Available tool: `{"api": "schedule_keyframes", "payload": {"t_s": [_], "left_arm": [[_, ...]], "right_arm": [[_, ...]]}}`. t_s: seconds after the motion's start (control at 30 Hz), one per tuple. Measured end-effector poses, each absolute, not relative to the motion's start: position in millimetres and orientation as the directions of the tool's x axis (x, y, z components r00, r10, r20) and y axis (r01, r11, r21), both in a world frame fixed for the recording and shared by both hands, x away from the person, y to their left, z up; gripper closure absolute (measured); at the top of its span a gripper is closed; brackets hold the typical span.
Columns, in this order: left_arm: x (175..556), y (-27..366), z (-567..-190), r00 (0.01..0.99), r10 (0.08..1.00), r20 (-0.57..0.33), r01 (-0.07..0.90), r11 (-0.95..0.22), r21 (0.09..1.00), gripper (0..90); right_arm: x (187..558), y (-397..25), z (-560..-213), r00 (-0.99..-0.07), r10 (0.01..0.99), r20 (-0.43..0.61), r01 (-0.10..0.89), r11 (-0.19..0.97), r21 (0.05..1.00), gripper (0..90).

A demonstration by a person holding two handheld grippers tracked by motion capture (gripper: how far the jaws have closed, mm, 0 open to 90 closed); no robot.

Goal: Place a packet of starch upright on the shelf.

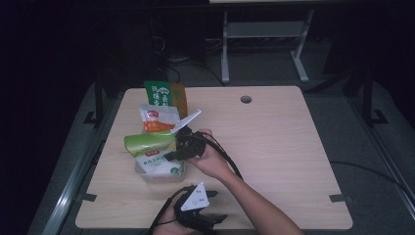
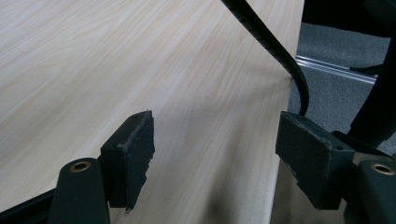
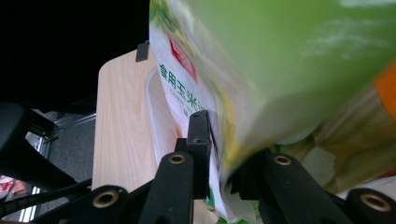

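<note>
Right tongs [image 1: 182, 143] clamped on green pouch [image 1: 149, 143] above clear tub [image 1: 159, 175]; left tongs [image 1: 215, 205] wide apart, resting on bench [image 1: 274, 147]

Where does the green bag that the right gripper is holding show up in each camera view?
High view: green bag left of centre, above the clear container.
Left gripper view: not in it.
Right gripper view: top right, pinched between the jaws.
Shared landmark: the wooden table.
</note>
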State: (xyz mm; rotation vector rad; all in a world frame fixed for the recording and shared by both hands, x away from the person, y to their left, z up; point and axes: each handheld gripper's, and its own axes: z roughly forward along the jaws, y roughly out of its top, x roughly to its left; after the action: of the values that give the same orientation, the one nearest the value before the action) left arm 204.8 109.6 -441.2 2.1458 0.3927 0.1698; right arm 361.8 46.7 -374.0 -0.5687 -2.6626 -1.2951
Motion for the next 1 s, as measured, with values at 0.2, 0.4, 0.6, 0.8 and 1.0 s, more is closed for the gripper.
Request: {"api": "schedule_keyframes", "payload": {"t_s": [0.2,0.4,0.6,0.8,1.0], "left_arm": [[207.5,112.1,-439.9,0.932,0.361,-0.039,0.235,-0.516,0.824,26.9],[209.3,113.6,-438.7,0.927,0.373,-0.039,0.239,-0.509,0.827,26.2],[211.9,114.7,-438.1,0.924,0.38,-0.038,0.242,-0.506,0.828,25.6],[212.9,114.2,-438.8,0.922,0.386,-0.035,0.244,-0.506,0.827,25.6],[213.6,114.4,-437.8,0.92,0.39,-0.041,0.248,-0.497,0.831,25.6]], "right_arm": [[360.7,40.8,-372.3,-0.918,0.275,0.284,0.393,0.554,0.733,71.2],[361.4,31.5,-369.8,-0.917,0.274,0.29,0.397,0.556,0.731,66.4],[361.0,19.4,-366.5,-0.915,0.276,0.293,0.401,0.549,0.733,61.3],[361.0,4.4,-363.8,-0.91,0.286,0.301,0.412,0.534,0.738,56.4],[359.9,-7.7,-362.8,-0.904,0.302,0.302,0.423,0.53,0.735,54.0]]}}
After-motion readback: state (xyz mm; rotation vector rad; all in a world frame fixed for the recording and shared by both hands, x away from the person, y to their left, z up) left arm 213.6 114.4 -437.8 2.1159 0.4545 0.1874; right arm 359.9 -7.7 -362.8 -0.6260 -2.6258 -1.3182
